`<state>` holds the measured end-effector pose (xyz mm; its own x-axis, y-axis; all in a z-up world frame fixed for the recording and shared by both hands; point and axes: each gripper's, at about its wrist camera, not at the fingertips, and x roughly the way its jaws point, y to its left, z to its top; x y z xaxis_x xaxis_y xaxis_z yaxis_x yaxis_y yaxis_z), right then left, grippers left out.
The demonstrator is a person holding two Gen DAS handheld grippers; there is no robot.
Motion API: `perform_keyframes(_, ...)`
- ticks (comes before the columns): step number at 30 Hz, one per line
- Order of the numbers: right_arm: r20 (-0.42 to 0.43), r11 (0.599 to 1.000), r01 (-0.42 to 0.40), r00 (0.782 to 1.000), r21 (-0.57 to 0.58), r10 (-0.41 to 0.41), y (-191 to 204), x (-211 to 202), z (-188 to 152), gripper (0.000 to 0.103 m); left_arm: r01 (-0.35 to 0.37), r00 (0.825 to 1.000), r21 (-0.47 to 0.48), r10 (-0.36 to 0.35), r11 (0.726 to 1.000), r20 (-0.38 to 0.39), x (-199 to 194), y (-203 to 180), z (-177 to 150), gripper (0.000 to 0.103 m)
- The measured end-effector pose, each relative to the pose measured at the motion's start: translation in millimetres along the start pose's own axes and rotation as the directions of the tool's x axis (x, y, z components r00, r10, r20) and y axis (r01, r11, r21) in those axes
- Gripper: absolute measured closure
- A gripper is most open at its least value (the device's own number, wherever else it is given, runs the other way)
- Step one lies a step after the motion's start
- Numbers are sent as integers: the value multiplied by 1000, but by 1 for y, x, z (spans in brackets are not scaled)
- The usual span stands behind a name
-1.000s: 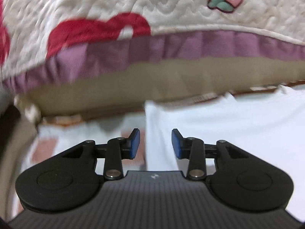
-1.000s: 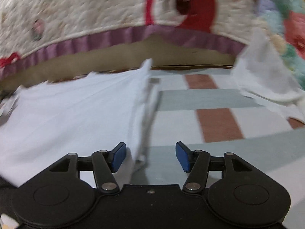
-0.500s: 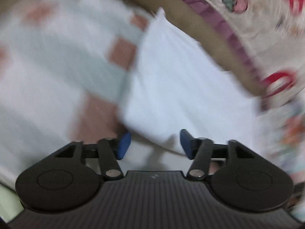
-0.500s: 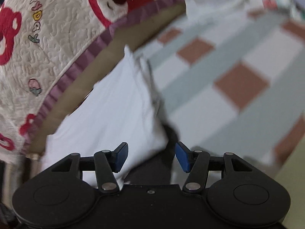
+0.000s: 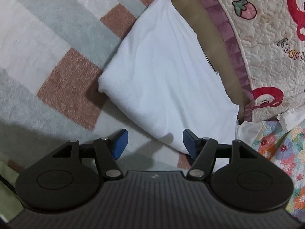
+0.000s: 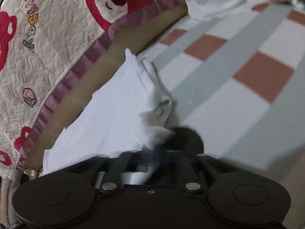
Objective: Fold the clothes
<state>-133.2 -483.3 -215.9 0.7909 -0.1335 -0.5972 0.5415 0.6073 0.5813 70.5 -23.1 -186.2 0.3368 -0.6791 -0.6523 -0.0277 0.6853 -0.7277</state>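
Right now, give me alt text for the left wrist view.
A folded white garment lies on a checked blanket beside a quilted bear-print cover. The left tool is open and empty, near the garment's closest edge.

A folded white garment point(image 5: 164, 80) of soft, matt knit cloth lies on a fuzzy checked blanket point(image 5: 57, 53). Beside it, a quilted cotton-look cover point(image 6: 47, 38) shows stitched swirls and a ruffled purple trim. The left gripper point(image 5: 155, 141) is matt black plastic with blue rubbery pads point(image 5: 120, 143) and shiny metal rivets.
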Motion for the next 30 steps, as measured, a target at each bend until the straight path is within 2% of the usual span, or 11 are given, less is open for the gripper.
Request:
perform_keyframes(7, 105, 986, 59, 994, -155, -43, 10, -14, 12, 97, 5, 999, -49, -3, 999, 38, -1, 2, 1, 39)
perform_keyframes(11, 94, 986, 57, 995, -153, -43, 8, -12, 12, 97, 8, 999, -54, -6, 999, 52, 2, 1, 1, 28)
perform_keyframes(14, 87, 987, 56, 995, -154, -43, 6, -11, 12, 97, -8, 996, -37, 11, 999, 84, 5, -2, 2, 28)
perform_keyframes(17, 84, 985, 54, 996, -163, -41, 7, -11, 10, 97, -51, 984, -11, 52, 999, 171, 6, -3, 7, 28)
perform_keyframes(19, 80, 987, 47, 996, -156, -35, 6, -12, 9, 97, -107, 969, 39, 95, 993, 229, 9, -7, 12, 35)
perform_keyframes(20, 79, 988, 42, 996, -151, -31, 5, -12, 10, 97, -138, 961, 64, 118, 988, 250, 11, -9, 15, 53)
perform_keyframes(21, 80, 988, 35, 997, -149, -23, 5, -13, 10, 97, -170, 954, 87, 142, 982, 263, 12, -12, 17, 95)
perform_keyframes(25, 93, 988, -10, 995, -151, 25, 8, -21, 16, 97, -182, 909, 206, 85, 961, 408, -12, -31, 16, 97)
perform_keyframes(27, 96, 989, -23, 995, -148, 37, 9, -24, 18, 97, -229, 895, 244, 105, 942, 434, -18, -41, 14, 97)
perform_keyframes(28, 89, 989, -15, 996, -146, 28, 8, -22, 18, 97, -248, 891, 253, 118, 935, 438, -19, -43, 13, 97)
perform_keyframes(30, 74, 990, 0, 997, -142, 11, 6, -18, 17, 97, -261, 907, 212, 164, 942, 388, -9, -35, 12, 97)
